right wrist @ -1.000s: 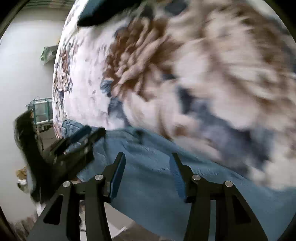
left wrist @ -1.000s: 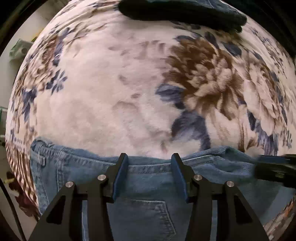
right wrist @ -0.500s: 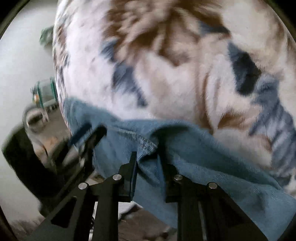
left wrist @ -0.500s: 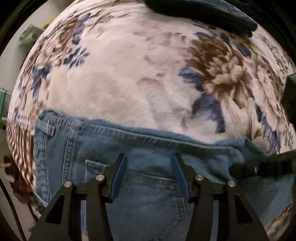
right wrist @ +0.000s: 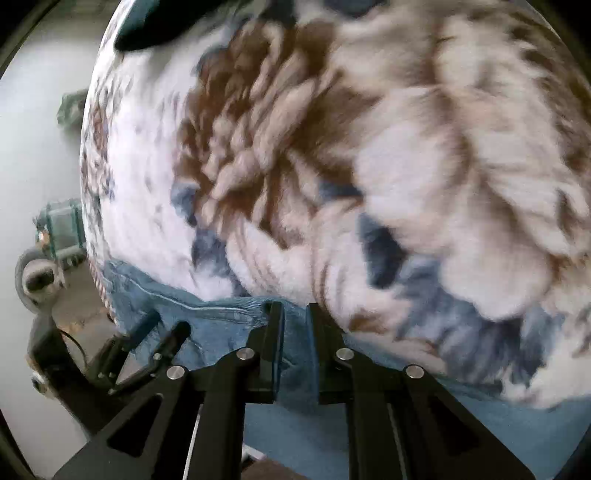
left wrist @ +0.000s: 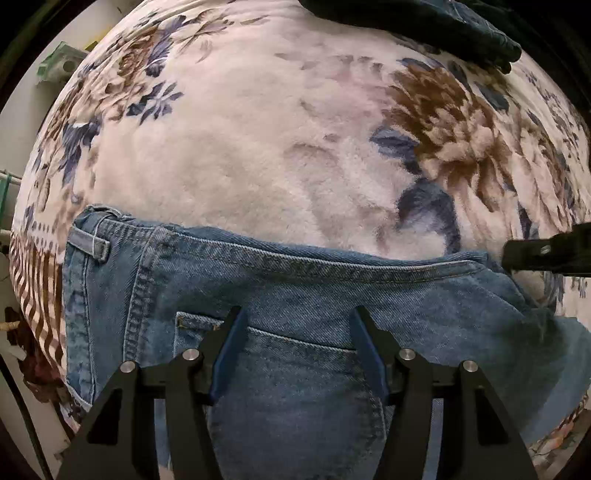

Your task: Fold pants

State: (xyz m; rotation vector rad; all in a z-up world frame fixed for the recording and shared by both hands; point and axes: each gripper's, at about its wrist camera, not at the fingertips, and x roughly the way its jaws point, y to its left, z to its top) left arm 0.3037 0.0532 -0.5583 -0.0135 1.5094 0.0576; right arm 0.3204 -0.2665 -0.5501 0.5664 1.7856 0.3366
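Observation:
Blue jeans lie flat on a floral plush blanket, waistband toward the top, a back pocket showing. My left gripper points down over the pocket's top edge. Its jaws are opening and the denim lies under them, not pinched. In the right wrist view my right gripper is closing on the jeans at the waistband's right end, with a fold of denim pressed between its pads. The right gripper's black fingers also show at the right edge of the left wrist view.
A dark folded garment lies at the blanket's far edge. The blanket's striped border drops off at the left, with pale floor and a green object beyond. The left gripper's frame shows low left in the right wrist view.
The left gripper slid from the waistband down over the back pocket and its jaws spread a little. The right gripper's jaws went from wide apart to pinched on the waistband fold.

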